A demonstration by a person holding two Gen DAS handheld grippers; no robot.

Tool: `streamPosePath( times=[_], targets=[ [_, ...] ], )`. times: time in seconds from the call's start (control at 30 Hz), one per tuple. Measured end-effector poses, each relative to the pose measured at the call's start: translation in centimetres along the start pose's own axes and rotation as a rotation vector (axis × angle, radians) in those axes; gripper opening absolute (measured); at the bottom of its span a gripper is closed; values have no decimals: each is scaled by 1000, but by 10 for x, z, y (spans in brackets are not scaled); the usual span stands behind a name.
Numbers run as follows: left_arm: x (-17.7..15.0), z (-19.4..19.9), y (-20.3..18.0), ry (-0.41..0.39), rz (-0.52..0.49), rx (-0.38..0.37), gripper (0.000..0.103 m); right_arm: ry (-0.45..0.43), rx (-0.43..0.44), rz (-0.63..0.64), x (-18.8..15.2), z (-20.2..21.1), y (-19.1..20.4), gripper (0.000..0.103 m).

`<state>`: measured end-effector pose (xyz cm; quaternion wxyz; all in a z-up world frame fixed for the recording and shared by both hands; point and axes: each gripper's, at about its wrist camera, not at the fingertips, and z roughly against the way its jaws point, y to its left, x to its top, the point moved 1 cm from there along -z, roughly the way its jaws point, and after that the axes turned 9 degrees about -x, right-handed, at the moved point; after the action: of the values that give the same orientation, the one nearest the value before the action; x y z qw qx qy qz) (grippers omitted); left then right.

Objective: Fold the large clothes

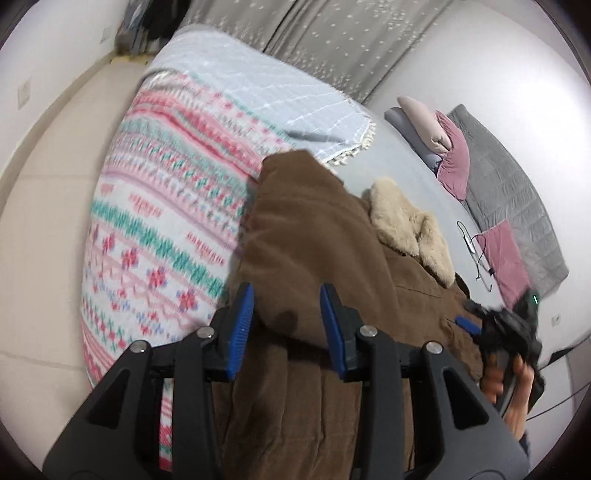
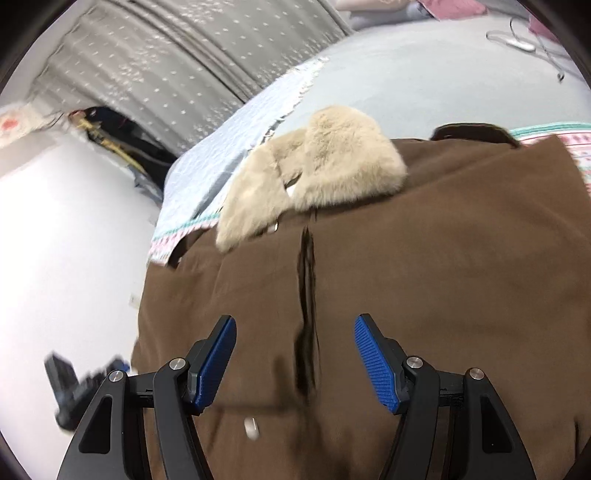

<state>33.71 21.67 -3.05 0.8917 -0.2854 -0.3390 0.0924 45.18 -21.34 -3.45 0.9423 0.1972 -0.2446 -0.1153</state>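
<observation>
A large brown coat (image 1: pixel 314 229) with a cream fur collar (image 1: pixel 410 225) lies spread on the bed. My left gripper (image 1: pixel 286 291) hovers over a folded-over brown sleeve at the coat's left edge. Its jaws stand apart with the sleeve end lying between them, and the blue pads do not press on it. In the right wrist view my right gripper (image 2: pixel 295 325) is open above the coat (image 2: pixel 424 258), astride the dark front seam (image 2: pixel 306 314). The fur collar (image 2: pixel 332 162) lies just beyond it. Nothing is held.
A pink, green and white patterned blanket (image 1: pixel 159 229) and a pale blue quilt (image 1: pixel 258 88) cover the bed under the coat. Pillows (image 1: pixel 439 136), a grey quilt (image 1: pixel 517 192) and a wire hanger (image 1: pixel 476 251) lie at the far right. Tiled floor (image 1: pixel 44 221) lies left, grey curtains (image 1: pixel 332 33) behind.
</observation>
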Motion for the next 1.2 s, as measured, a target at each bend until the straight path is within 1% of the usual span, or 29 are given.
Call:
streamPosePath(
  times=[0.07, 0.1, 0.13, 0.2, 0.23, 0.27, 0.3, 0.37, 0.43, 0.47, 0.53, 0.57, 0.6, 0.63, 0.7, 0.77, 0.83, 0.87, 0.9, 0.93, 0.97, 1.03, 1.1, 1.13, 1.17, 1.2],
  targets=[
    [2, -6, -3, 28, -20, 6, 38, 16, -26, -6, 11, -19, 7, 68],
    [3, -7, 0, 37, -8, 10, 38, 31, -32, -5, 14, -31, 11, 67],
    [4, -7, 6, 41, 19, 8, 38, 47, -36, 3, 14, -42, 17, 67],
    [5, -4, 17, 43, 78, -12, 38, 67, -56, 47, 10, -58, 32, 61],
    [6, -3, 18, 43, 82, -17, 38, 62, -72, 74, 7, -61, 38, 50],
    [6, -2, 17, 43, 70, -12, 38, 46, -105, 121, 5, -61, 46, 25],
    [5, -2, 13, 44, 45, 1, 38, 43, -112, 145, 4, -61, 49, 13],
    [2, -8, 5, 61, -4, 25, 38, -3, -112, 164, 10, -47, 54, 11],
    [-2, -17, 1, 93, -32, 69, 38, -91, -140, 204, 16, -22, 65, 11],
    [-5, -26, -1, 117, -50, 122, 38, -176, -194, 245, 17, 0, 75, 11],
    [-9, -39, 0, 161, -57, 207, 38, -307, -250, 314, 13, 34, 91, 10],
    [-12, -45, 4, 180, -43, 222, 38, -366, -266, 336, 11, 51, 98, 10],
    [-12, -47, 6, 186, -26, 228, 38, -378, -271, 332, 10, 57, 100, 10],
    [-12, -48, 10, 186, -2, 227, 38, -370, -273, 303, 10, 58, 96, 10],
    [-10, -46, 13, 189, 12, 218, 39, -279, -304, 244, 10, 39, 78, 11],
    [-10, -46, 10, 187, -20, 240, 39, -135, -334, 155, 11, -4, 49, 11],
    [-13, -48, 6, 193, -77, 268, 40, -17, -324, 65, 6, -35, 16, 14],
    [-13, -49, 5, 195, -94, 277, 40, -1, -290, 32, 3, -42, 2, 16],
    [-12, -50, 5, 196, -97, 279, 40, -16, -258, 20, 0, -40, -1, 16],
    [-11, -50, 6, 198, -86, 275, 40, -24, -247, 18, -2, -36, -1, 16],
    [-10, -50, 8, 198, -72, 270, 40, -27, -255, 19, -2, -30, -1, 20],
    [-9, -51, 9, 198, -62, 268, 40, -47, -286, 26, -1, -17, 1, 22],
    [-9, -51, 8, 196, -69, 274, 40, -68, -258, 37, -1, -2, 0, 23],
    [-9, -52, 7, 196, -73, 279, 40, -57, -234, 34, -5, 3, -2, 30],
    [-9, -52, 6, 196, -75, 282, 40, -32, -224, 27, -12, 5, -6, 42],
    [-9, -51, 6, 195, -76, 283, 40, -23, -221, 22, -16, 7, -10, 44]
  ],
)
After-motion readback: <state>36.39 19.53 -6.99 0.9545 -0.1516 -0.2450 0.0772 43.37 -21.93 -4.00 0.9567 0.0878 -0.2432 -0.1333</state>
